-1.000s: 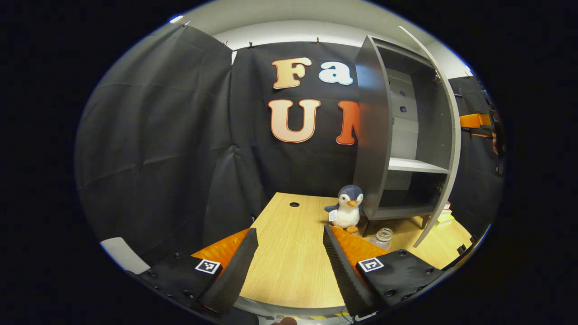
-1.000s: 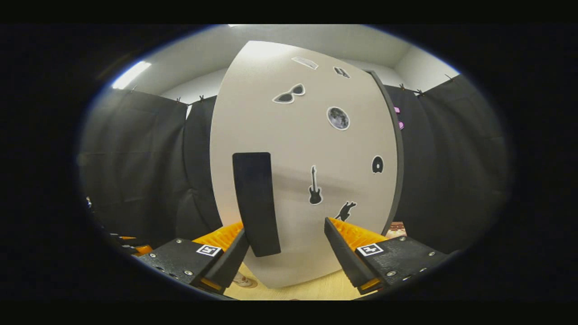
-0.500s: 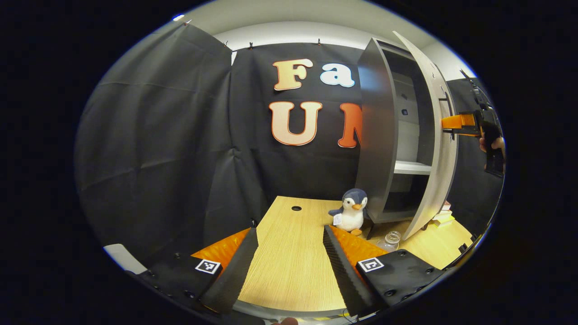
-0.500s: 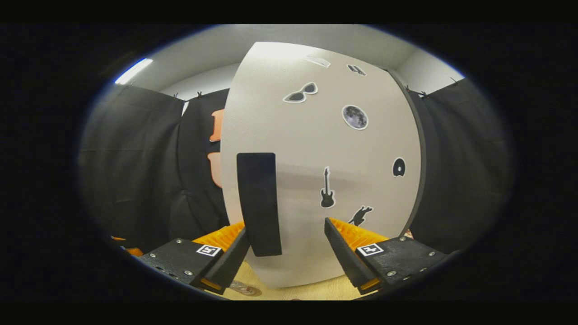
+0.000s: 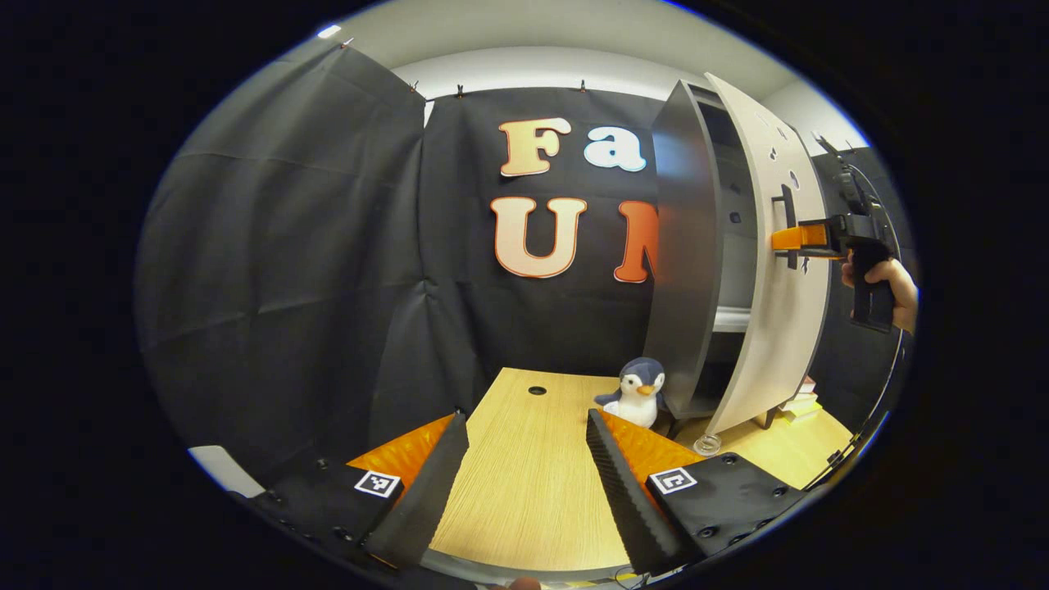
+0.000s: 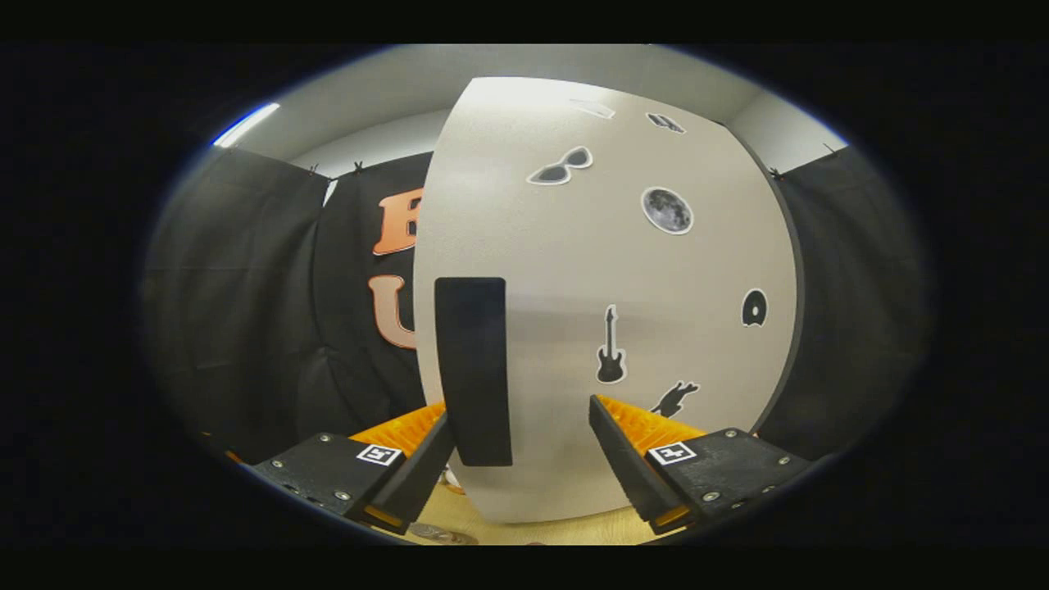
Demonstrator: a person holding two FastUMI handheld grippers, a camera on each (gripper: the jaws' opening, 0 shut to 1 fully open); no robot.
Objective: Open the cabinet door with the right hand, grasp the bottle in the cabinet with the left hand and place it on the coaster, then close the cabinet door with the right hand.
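The right gripper is open, its fingers spread before the cabinet door, with the dark handle just by its left finger; whether a finger touches the door I cannot tell. In the left gripper view that same gripper sits at the handle, held by a hand, and the door stands partly ajar from the cabinet. The left gripper is open and empty above the desk. The bottle stands on the desk just below the door's lower edge, near a plush penguin; the coaster under it cannot be made out.
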